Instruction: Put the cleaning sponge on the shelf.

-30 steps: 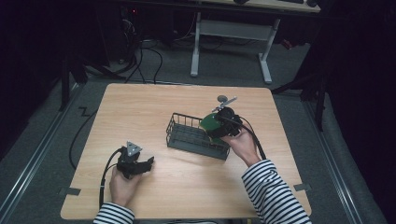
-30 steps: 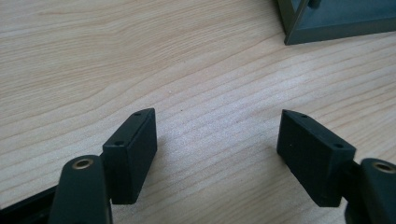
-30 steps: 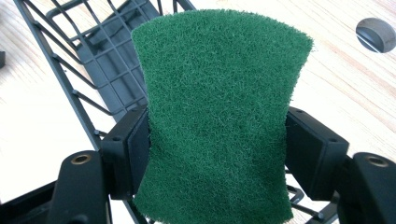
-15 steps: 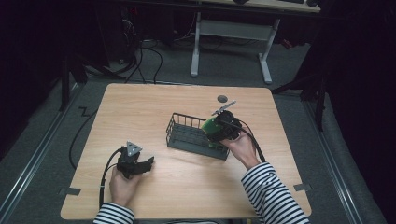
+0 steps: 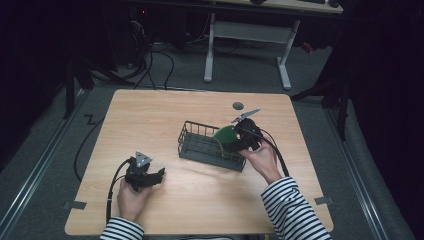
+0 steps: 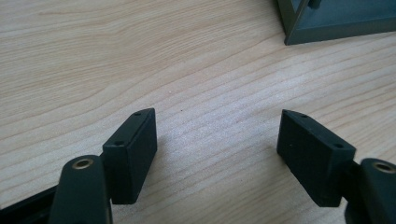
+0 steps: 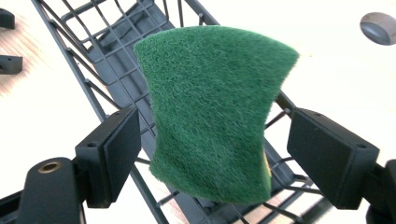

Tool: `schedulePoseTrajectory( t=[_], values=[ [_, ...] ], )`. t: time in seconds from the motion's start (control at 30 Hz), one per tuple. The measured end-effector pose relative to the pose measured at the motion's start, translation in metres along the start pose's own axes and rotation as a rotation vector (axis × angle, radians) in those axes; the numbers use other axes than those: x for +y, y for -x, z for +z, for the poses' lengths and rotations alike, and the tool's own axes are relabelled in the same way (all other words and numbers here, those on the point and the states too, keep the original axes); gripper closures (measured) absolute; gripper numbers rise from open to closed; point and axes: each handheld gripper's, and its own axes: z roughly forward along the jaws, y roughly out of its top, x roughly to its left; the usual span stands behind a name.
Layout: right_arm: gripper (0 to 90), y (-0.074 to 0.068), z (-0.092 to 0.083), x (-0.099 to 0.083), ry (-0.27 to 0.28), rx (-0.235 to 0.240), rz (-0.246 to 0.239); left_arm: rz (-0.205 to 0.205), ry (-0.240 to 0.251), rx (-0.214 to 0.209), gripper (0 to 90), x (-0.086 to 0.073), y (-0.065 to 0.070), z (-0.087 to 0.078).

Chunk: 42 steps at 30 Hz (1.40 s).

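While the sponge (image 7: pixel 212 112) leans between our right gripper's (image 7: pixel 210 158) parted jaws, we withdraw toward five o'clock from the basket (image 5: pixel 200 145); left gripper (image 6: pixel 217 154) idles, spread empty.

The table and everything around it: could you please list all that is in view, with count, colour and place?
table: one, light wood, centre of the high view.
wire basket: one, dark grey, right of the table's middle.
sponge: one, green with a sliver of yellow, leaning on the basket's right end, between the open right fingers, neither touching it.
round disc: one, dark grey, set in the table's far edge.
desk frame: one, white, on the floor beyond the table.
cables: several, black, on the floor at far left.
left gripper: one, black, open, low over bare wood.
right gripper: one, black, open, at the basket.
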Motion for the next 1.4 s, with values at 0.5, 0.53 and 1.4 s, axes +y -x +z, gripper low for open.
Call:
schedulePoseTrajectory(
  t=[0.5, 0.53, 1.4],
  values=[
    [24.6, 0.018, -0.033, -0.022, 0.089, -0.008, 0.082, 0.0, 0.001, -0.001, 29.4, 0.0, 0.0, 0.0],
    [25.3, 0.02, -0.035, -0.023, 0.091, -0.013, 0.088, 0.0, 0.0, -0.002, 29.3, 0.0, 0.0, 0.0],
    [31.3, 0.051, -0.085, -0.077, 0.157, -0.091, 0.204, 0.003, 0.0, -0.005, 29.4, 0.0, 0.0, 0.0]
  ],
)
